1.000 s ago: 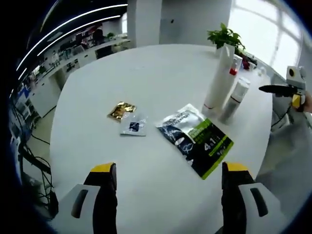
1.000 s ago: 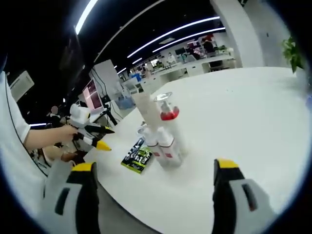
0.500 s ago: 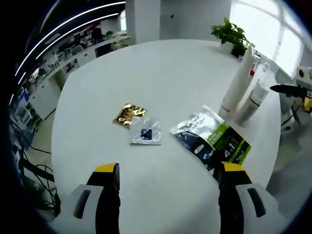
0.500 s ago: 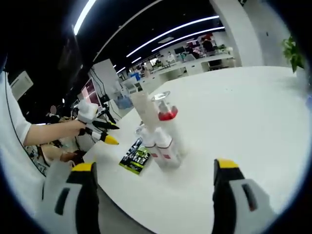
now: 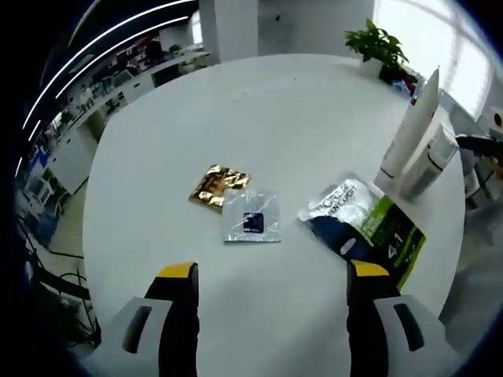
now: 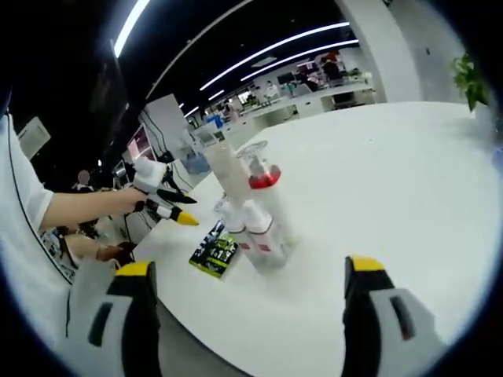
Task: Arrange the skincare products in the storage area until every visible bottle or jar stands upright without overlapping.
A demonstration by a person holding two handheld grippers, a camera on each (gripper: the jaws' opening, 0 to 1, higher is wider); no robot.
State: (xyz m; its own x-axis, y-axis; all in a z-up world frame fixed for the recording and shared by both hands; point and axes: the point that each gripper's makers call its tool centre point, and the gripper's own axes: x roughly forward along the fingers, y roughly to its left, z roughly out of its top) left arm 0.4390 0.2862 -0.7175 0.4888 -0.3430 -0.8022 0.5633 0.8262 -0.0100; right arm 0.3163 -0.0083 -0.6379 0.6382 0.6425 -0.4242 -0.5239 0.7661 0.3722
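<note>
The print on the green pouch (image 5: 365, 228) is too blurred to read, and the clear sachet (image 5: 251, 225) shows only a dark smudge. In the right gripper view the bottles (image 6: 255, 216) overlap, so their count is unclear.

The left gripper (image 5: 271, 314) has grey jaws tipped in yellow. The right gripper (image 6: 245, 302) looks alike. The person wears a white short sleeve (image 6: 20, 196).

An open-plan office or lab floor: long strip lights (image 6: 259, 59) run across a dark ceiling, rows of cluttered workbenches (image 5: 118, 86) line the far side, a big round white table (image 5: 259, 118) sits in front, a potted plant (image 5: 376, 43) stands by bright windows (image 5: 428, 39).
</note>
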